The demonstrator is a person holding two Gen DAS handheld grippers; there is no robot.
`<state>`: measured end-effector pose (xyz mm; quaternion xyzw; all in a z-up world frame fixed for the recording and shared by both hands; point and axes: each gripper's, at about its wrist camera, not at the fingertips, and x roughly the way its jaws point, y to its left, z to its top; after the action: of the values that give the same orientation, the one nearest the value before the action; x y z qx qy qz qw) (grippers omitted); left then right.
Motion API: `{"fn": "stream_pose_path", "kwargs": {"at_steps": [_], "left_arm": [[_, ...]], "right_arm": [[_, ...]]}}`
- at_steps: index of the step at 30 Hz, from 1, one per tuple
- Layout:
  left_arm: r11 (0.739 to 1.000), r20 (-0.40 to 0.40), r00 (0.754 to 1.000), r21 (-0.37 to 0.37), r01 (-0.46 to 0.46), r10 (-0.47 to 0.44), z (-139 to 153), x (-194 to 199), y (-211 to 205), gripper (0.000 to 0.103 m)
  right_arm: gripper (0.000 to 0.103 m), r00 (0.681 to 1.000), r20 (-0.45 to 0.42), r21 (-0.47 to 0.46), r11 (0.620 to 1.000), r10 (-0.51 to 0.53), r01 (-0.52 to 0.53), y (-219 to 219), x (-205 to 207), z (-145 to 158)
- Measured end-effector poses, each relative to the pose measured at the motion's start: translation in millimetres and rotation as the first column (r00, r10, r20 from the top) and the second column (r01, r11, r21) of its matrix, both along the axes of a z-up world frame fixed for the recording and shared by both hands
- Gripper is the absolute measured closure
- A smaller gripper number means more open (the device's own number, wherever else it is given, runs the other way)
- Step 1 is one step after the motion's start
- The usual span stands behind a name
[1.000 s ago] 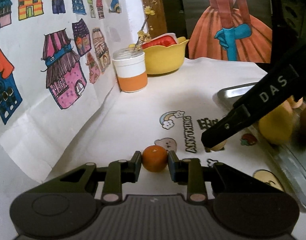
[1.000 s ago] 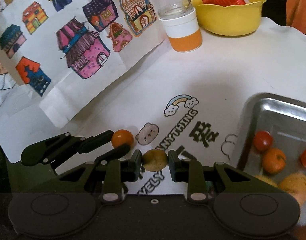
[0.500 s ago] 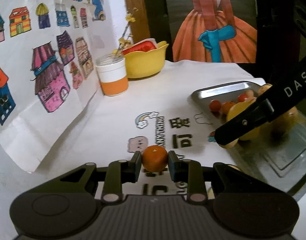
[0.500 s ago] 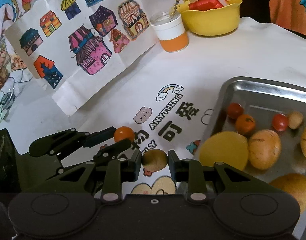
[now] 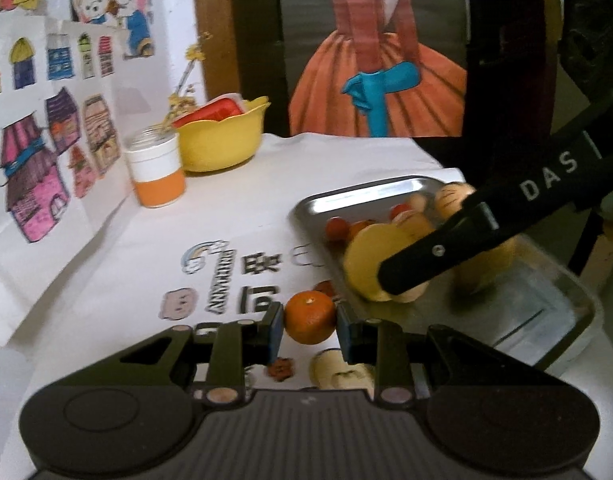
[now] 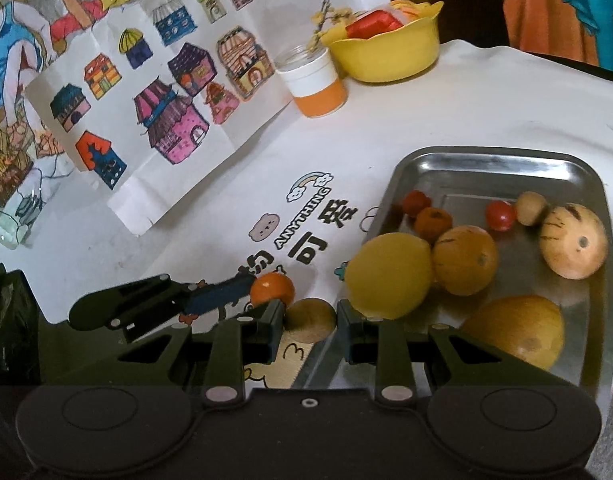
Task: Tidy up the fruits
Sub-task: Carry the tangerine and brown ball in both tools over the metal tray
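Both claws have neared the tray's (image 6: 402, 172) edge, left claw (image 5: 309, 322) pinching tangerine (image 5: 309, 316), right claw (image 6: 309, 322) kiwi (image 6: 310, 319).

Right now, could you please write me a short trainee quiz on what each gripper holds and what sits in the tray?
1. True or false: the left gripper is shut on the orange.
2. What does the right gripper hold? A) a tomato B) a brownish fruit C) nothing
3. Fill in: the biggest yellow fruit at the near left edge of the tray is a ____.

Key: 1 true. 2 B. 3 lemon.
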<state>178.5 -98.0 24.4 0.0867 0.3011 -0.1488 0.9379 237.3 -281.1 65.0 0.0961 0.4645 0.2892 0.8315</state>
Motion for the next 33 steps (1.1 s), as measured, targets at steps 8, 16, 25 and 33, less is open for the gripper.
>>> {"fn": "stream_pose_path", "kwargs": {"at_steps": [8,16,25,33], "left_arm": [[0.999,-0.010,0.999,-0.019,0.045,-0.045,-2,-3,-23,0.072],[0.997,-0.019,0.997,-0.032,0.072,-0.073,-8,-8,-31,0.072],[0.994,-0.026,0.994,-0.037,0.106,-0.107,-14,-13,-46,0.072],[0.992,-0.021,0.992,-0.041,0.122,-0.123,-14,-14,-57,0.072]], "right_arm": [[0.072,0.999,0.006,0.005,0.999,-0.031,0.031,-21,-7,0],[0.072,0.997,0.035,0.023,0.998,-0.063,0.062,-47,-26,2],[0.072,0.993,0.056,0.022,0.994,-0.108,0.107,-74,-44,-4],[0.072,0.985,0.087,0.030,0.989,-0.150,0.148,-87,-51,-7]]}}
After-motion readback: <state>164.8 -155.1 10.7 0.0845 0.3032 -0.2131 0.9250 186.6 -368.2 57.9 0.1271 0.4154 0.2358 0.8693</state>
